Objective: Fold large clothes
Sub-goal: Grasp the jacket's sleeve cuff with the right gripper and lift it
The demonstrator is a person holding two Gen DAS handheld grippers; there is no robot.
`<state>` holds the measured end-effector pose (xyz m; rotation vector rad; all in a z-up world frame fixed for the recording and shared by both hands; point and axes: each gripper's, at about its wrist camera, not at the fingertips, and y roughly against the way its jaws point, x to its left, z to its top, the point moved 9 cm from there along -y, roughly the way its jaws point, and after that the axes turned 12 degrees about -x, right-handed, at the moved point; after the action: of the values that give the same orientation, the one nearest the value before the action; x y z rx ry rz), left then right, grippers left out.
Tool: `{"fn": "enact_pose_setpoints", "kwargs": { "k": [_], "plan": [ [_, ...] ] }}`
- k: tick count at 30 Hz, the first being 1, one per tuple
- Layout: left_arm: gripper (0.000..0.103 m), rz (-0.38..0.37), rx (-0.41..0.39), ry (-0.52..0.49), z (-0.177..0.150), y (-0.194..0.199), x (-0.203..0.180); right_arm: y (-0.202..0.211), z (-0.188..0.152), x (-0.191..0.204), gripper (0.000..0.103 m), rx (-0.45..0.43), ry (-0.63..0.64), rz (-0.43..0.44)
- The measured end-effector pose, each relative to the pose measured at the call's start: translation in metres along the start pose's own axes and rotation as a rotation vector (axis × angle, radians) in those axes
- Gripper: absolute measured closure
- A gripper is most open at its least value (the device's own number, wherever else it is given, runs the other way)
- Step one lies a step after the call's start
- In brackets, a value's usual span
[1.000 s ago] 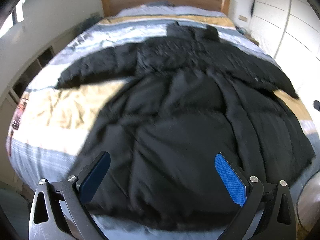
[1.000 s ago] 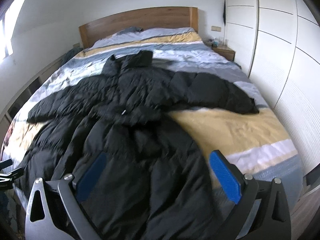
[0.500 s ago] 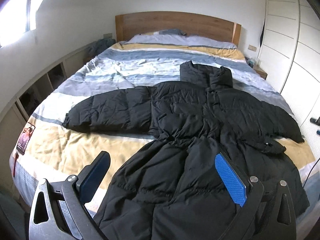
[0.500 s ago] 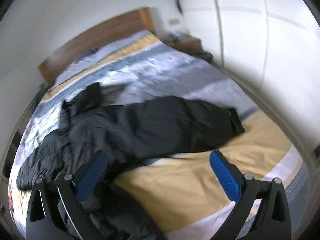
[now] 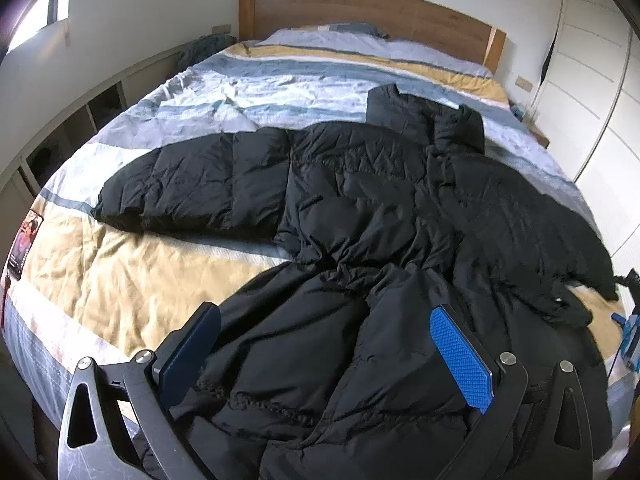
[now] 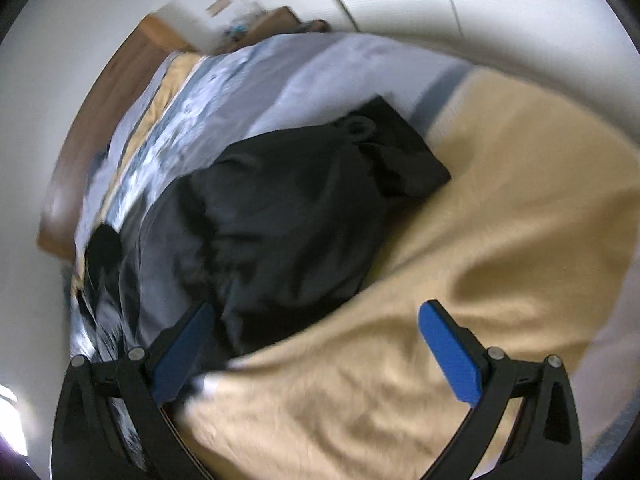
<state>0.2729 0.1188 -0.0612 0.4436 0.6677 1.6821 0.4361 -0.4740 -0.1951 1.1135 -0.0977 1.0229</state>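
Note:
A long black puffer coat lies spread face up on the bed, collar toward the headboard, both sleeves stretched out sideways. My left gripper is open and empty above the coat's lower skirt. My right gripper is open and empty, hovering over the yellow bedding just short of the coat's right sleeve, whose cuff points to the bed's right edge. The right wrist view is blurred. The right gripper also shows at the right edge of the left wrist view.
The bed has a striped blue, white and yellow cover and a wooden headboard. White wardrobe doors stand along the right side. Open shelves run along the left wall. A bedside table stands by the headboard.
My left gripper drew back and rose slightly, keeping over the coat's skirt. My right gripper swung right and closer to the right sleeve. Both stayed open.

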Motion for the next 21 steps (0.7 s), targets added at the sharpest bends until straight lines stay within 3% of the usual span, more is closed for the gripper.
{"fn": "enact_pose_setpoints", "kwargs": {
  "k": [4, 10, 11, 12, 13, 16, 21],
  "plan": [
    [0.001, 0.015, 0.016, -0.008, -0.006, -0.01, -0.003, -0.021, 0.008, -0.01, 0.0, 0.008, -0.125, 0.053],
    [0.001, 0.024, 0.03, -0.009, -0.013, -0.017, -0.005, -0.035, 0.02, 0.002, 0.003, -0.013, -0.153, 0.115],
    [0.001, 0.024, 0.033, -0.009, -0.015, -0.018, -0.006, -0.037, 0.023, 0.004, 0.015, -0.017, -0.158, 0.128],
    [0.001, 0.021, 0.037, -0.008, -0.016, -0.02, -0.007, -0.039, 0.025, 0.007, 0.037, -0.02, -0.174, 0.156],
    [0.001, 0.018, 0.04, -0.008, -0.018, -0.02, -0.008, -0.042, 0.025, 0.008, 0.043, -0.014, -0.191, 0.163],
    [0.001, 0.005, 0.048, -0.014, -0.022, -0.022, -0.012, -0.049, 0.024, 0.008, 0.049, -0.011, -0.203, 0.155],
    [0.001, -0.016, 0.051, -0.046, -0.025, -0.024, -0.022, -0.046, 0.033, 0.02, 0.083, -0.056, -0.186, 0.188]
  ]
}}
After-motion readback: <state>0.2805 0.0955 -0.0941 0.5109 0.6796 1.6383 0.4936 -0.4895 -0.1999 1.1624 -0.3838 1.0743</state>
